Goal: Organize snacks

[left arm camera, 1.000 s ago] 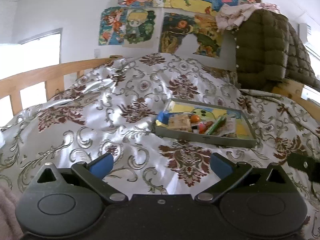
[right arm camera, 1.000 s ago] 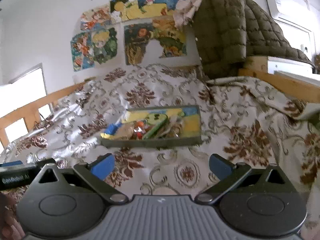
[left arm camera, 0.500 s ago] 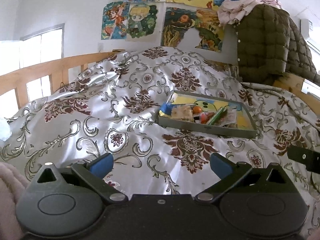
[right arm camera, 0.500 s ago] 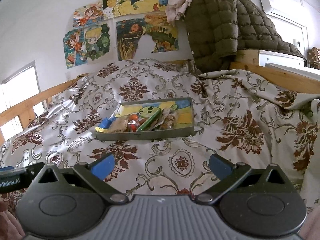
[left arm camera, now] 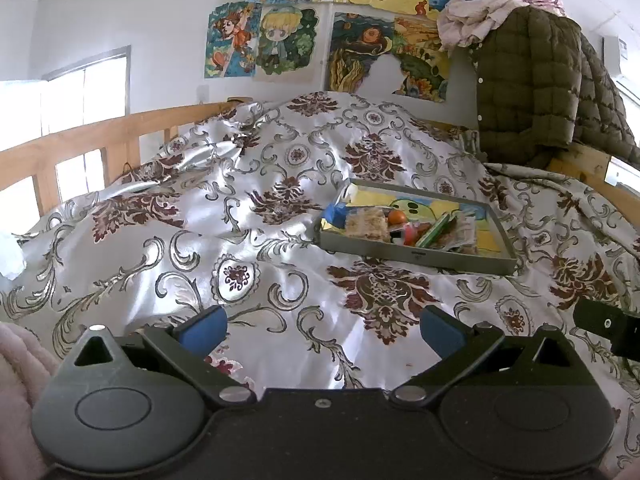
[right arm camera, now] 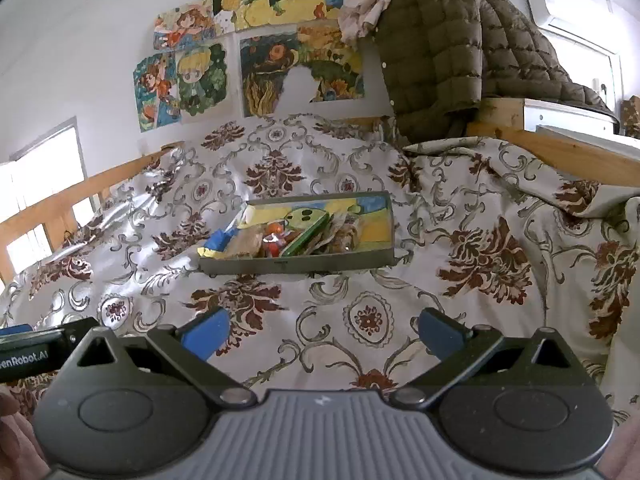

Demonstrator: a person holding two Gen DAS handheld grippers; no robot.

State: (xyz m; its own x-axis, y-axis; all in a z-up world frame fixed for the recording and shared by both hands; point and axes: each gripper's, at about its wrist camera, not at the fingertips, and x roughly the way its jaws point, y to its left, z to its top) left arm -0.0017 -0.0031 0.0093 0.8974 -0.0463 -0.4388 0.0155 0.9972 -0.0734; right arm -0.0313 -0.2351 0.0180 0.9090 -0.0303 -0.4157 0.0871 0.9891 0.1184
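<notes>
A shallow grey tray point(left arm camera: 416, 255) point(right arm camera: 296, 266) lies on a patterned bedspread ahead of both grippers. Several snacks are piled in it: a blue packet point(left arm camera: 335, 215) point(right arm camera: 219, 239), a pale crumbly bar point(left arm camera: 367, 222), a small orange-red piece point(left arm camera: 397, 217) point(right arm camera: 273, 229), a green wrapper point(left arm camera: 434, 229) point(right arm camera: 306, 236) and brownish packets point(right arm camera: 344, 232). My left gripper point(left arm camera: 322, 330) is open over the spread, well short of the tray, which sits ahead and to its right. The right gripper point(right arm camera: 322, 330) is open too, with the tray straight ahead and nothing between the fingers.
The silky floral bedspread point(left arm camera: 224, 216) rises in folds around the tray. A wooden bed rail point(left arm camera: 80, 148) runs along the left. An olive quilted jacket point(left arm camera: 532, 88) point(right arm camera: 448, 52) hangs at the back right over a wooden frame point(right arm camera: 560, 148). Posters point(left arm camera: 348, 24) cover the wall.
Both grippers have pulled back and risen a little, so the tray sits higher and farther off in both views. Both stay open and empty.
</notes>
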